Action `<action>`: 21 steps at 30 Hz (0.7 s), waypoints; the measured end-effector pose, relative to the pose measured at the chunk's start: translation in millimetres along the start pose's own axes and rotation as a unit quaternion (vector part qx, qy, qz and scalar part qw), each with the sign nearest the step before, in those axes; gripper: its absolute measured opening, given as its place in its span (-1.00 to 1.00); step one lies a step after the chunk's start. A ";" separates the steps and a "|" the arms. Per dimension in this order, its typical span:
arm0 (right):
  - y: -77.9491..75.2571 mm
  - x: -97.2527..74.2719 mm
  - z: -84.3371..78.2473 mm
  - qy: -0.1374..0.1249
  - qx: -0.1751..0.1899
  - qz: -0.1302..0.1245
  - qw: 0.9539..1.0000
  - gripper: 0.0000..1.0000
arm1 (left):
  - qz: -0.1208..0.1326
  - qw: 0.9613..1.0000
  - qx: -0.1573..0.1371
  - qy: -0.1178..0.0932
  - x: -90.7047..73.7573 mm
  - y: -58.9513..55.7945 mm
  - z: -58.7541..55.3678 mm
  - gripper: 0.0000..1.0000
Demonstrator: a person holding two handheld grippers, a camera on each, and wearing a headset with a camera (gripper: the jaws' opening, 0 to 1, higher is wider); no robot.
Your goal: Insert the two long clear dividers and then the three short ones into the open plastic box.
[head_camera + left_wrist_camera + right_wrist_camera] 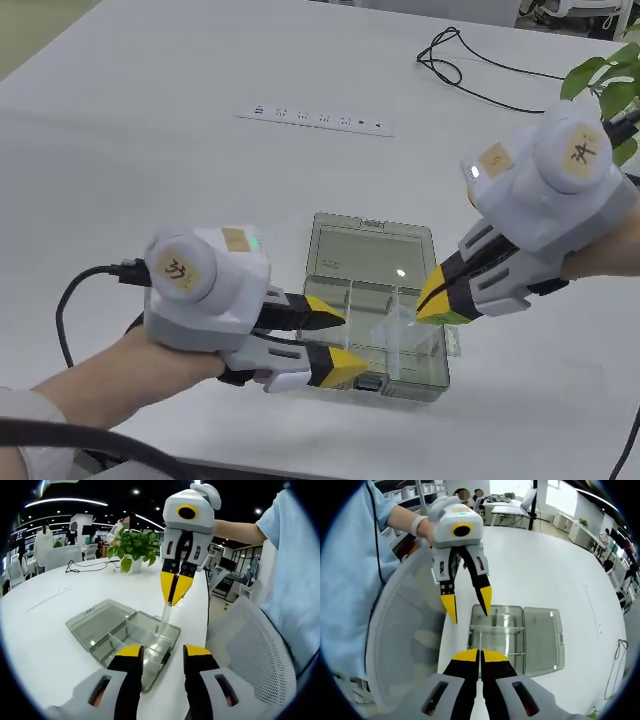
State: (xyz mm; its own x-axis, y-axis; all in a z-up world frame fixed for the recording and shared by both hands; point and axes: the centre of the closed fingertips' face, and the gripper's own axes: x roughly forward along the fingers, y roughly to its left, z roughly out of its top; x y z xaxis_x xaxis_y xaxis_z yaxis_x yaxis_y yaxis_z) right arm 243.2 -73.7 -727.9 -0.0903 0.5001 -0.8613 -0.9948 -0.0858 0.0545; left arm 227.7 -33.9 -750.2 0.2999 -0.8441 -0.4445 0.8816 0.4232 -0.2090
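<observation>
The open clear plastic box (408, 384) lies near the table's front edge, its lid (372, 246) flat behind it. My right gripper (432, 300) hangs over the box's right part, shut on a clear divider (402, 326) that reaches down into the tray. In the left gripper view that divider (164, 618) drops from the shut right gripper (175, 591) into the box (172, 629). At least one clear divider stands inside the tray (495, 630). My left gripper (336, 338) is open at the box's left front corner, holding nothing. In the right gripper view my shut jaws meet above the box, with the left gripper (468, 605) open beyond them.
A white power strip (315, 118) lies further back on the table. A black cable (470, 75) and a green plant (605, 85) are at the far right. A white mesh chair (250, 645) stands just off the table's front edge.
</observation>
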 end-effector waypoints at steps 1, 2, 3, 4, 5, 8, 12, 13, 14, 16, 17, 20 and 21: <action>-1.4 0.4 0.6 0.000 -0.001 0.000 1.000 -0.95 | 0.004 1.000 0.000 0.000 -1.1 1.7 -1.0 -0.31; -3.5 1.1 1.4 0.001 -0.001 -0.001 1.000 -0.95 | 0.010 1.000 -0.003 0.003 -2.6 4.0 -2.9 -0.26; -4.6 1.5 2.0 0.002 -0.002 -0.001 1.000 -0.95 | 0.015 1.000 -0.003 0.003 -3.8 5.9 -3.9 -0.20; -6.0 1.7 2.7 0.003 -0.002 -0.001 1.000 -0.95 | 0.020 1.000 -0.002 0.003 -5.1 7.8 -4.6 -0.15; -7.1 1.9 4.3 0.004 -0.002 -0.002 1.000 -0.95 | 0.026 1.000 -0.004 0.004 -6.7 10.2 -5.6 -0.10; -9.2 2.6 8.6 0.007 -0.006 -0.003 1.000 -0.95 | 0.042 0.999 -0.009 0.004 -11.6 17.0 -8.0 0.09; -17.1 4.1 8.9 0.011 -0.010 -0.005 1.000 -0.95 | 0.060 0.998 -0.014 0.004 -16.1 23.6 -10.2 0.26; -18.7 4.7 9.1 0.012 -0.007 -0.004 1.000 -0.95 | 0.064 0.998 -0.014 0.005 -16.9 25.2 -10.9 0.31; -20.3 5.3 9.3 0.012 -0.006 -0.005 1.000 -0.95 | 0.068 0.998 -0.015 0.006 -17.8 26.6 -11.4 0.36; -21.4 6.4 9.4 0.015 -0.003 -0.006 1.000 -0.95 | 0.074 0.997 -0.017 0.005 -19.9 29.6 -12.4 0.42; -23.8 7.6 9.0 0.015 -0.003 -0.007 1.000 -0.95 | 0.081 0.997 -0.018 0.004 -21.1 32.0 -12.6 0.50; -26.0 9.4 9.4 0.016 0.003 -0.008 1.000 -0.95 | 0.089 0.996 -0.020 0.008 -22.9 35.1 -14.9 0.66; -25.6 10.1 10.0 0.017 0.007 -0.008 1.000 -0.95 | 0.092 0.996 -0.017 0.008 -23.6 36.3 -15.8 0.70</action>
State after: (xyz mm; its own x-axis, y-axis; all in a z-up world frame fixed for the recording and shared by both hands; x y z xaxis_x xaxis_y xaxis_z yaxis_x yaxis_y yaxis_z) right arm 267.3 -57.9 -732.9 -0.0735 0.4718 -0.8787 -0.9967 -0.0657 0.0482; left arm 246.8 6.6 -761.0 0.4492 -0.7454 -0.4926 0.7987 0.5821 -0.1524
